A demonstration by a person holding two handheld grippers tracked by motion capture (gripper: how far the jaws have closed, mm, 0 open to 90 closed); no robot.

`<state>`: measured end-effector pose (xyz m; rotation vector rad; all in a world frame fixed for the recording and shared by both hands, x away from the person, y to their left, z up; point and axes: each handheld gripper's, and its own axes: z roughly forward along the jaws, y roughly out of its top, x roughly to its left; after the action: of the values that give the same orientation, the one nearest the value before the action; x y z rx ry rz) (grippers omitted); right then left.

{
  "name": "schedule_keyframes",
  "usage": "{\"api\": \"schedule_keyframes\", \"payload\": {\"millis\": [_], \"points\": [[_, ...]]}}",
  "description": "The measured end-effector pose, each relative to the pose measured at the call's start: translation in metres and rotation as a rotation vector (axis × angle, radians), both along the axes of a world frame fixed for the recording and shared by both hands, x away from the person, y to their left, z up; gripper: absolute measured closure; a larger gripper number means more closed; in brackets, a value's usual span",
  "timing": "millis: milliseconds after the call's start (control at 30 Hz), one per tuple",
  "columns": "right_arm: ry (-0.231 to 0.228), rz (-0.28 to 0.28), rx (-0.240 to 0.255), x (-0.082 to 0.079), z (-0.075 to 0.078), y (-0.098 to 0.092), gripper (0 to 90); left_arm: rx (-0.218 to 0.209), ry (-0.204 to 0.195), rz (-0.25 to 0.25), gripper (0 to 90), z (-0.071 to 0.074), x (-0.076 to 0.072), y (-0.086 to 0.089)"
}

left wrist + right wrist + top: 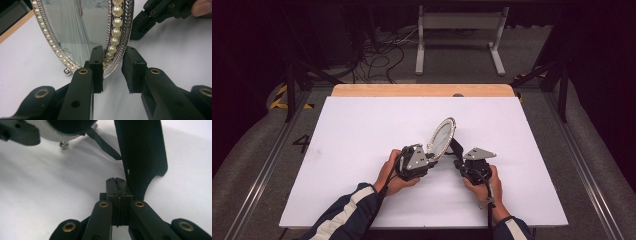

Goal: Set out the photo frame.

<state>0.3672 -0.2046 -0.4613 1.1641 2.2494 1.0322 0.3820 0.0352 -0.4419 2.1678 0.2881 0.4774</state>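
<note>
An oval picture frame with a silver, pearl-studded rim stands tilted on the white table top, resting on small ball feet. My left gripper is shut on the frame's lower rim, one pad on the glass front and the other on the outer edge. In the high view the left gripper is at the frame's near left side. The frame's black back stand rises just right of my right gripper, whose pads are shut together with nothing seen between them. A thin black strap links frame and stand.
A wooden strip borders the table's far edge. Beyond it the floor holds cables and a white table base. The person's hands hold both grippers near the table's front middle.
</note>
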Motion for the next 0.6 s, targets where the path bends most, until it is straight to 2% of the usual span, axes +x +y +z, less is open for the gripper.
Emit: {"api": "schedule_keyframes", "payload": {"millis": [200,333,433,500,533,600], "points": [[-0.002,-0.026,-0.002,0.007,0.0,-0.004,90.0,-0.016,0.007,0.003,70.8,-0.001,0.001,-0.005],[-0.015,-0.023,0.002,0.006,0.001,-0.004,90.0,-0.024,0.025,-0.014,72.3,0.001,0.0,-0.002],[-0.026,-0.016,0.02,0.004,0.002,-0.006,90.0,-0.037,0.023,-0.01,72.3,0.006,-0.003,0.008],[-0.047,0.024,0.021,-0.001,0.006,-0.003,90.0,-0.046,0.022,-0.006,72.0,0.011,-0.007,0.018],[-0.047,0.024,0.021,-0.001,0.006,-0.003,90.0,-0.046,0.022,-0.006,72.0,0.011,-0.007,0.018],[-0.072,0.066,0.037,-0.01,0.013,0.002,90.0,-0.049,0.013,0.011,71.4,0.016,-0.012,0.036]]}}
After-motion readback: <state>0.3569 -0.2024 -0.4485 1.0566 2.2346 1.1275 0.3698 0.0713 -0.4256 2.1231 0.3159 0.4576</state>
